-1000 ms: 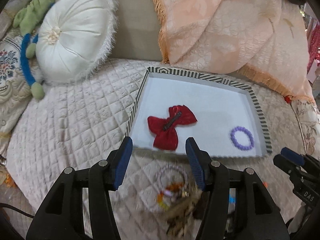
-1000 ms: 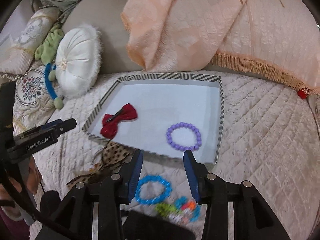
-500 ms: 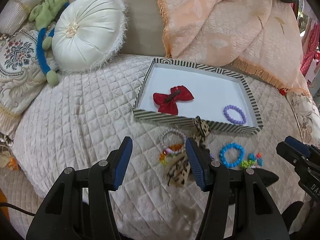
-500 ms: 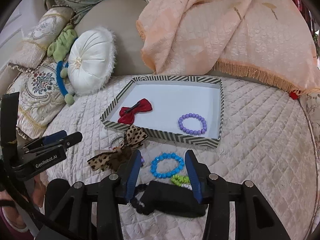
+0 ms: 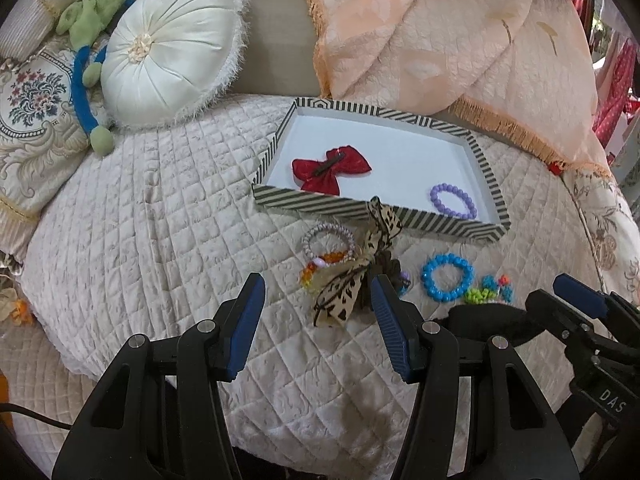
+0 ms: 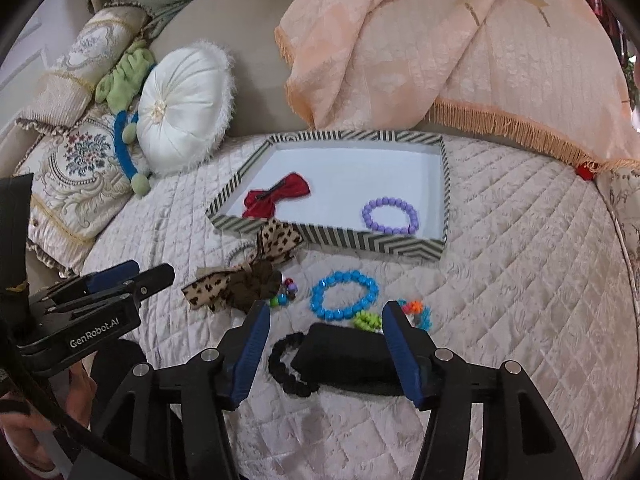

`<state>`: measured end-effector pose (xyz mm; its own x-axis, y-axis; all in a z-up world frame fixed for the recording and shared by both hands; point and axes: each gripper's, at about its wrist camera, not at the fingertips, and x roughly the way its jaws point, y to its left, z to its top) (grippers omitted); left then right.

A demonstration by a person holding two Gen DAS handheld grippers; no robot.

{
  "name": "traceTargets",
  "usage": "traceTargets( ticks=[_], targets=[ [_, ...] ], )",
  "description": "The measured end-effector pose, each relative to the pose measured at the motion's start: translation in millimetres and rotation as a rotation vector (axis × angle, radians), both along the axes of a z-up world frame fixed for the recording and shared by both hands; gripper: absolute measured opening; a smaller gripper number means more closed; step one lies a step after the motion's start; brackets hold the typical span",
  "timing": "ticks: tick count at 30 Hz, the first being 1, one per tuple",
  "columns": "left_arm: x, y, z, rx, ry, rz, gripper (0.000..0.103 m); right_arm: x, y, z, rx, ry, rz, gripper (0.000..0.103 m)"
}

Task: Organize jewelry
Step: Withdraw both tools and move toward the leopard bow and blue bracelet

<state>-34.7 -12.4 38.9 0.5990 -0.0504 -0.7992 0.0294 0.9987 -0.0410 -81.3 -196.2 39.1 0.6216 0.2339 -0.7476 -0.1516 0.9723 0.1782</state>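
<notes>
Quilted cream bedding fills both our views, with a round white cushion and a peach throw at the back. We see a striped tray lying flat on the quilt; inside it sit a red bow toward its left and a purple bracelet toward its right, well apart.

Just in front of the tray, on the quilt, lies the loose jewelry: a leopard bow leaning against the tray's near wall, a clear ring touching it on the left, a blue bracelet, and a small heap of green and orange beads beside that. Nearer us we see a black pouch with a black bracelet touching its left end.

Our left gripper hangs over the quilt with jaws spread wide and nothing between them. Our right gripper has its jaws opening; the pouch lies below, between the fingers, but the pads are not pressing it.
</notes>
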Motion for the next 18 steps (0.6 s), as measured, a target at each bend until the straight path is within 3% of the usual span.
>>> traceTargets(
  ticks=[18],
  targets=[
    [-2, 3, -15, -0.001, 0.051, -0.019, 0.056, -3, 3, -6, -0.016, 0.024, 0.014, 0.062]
  ],
)
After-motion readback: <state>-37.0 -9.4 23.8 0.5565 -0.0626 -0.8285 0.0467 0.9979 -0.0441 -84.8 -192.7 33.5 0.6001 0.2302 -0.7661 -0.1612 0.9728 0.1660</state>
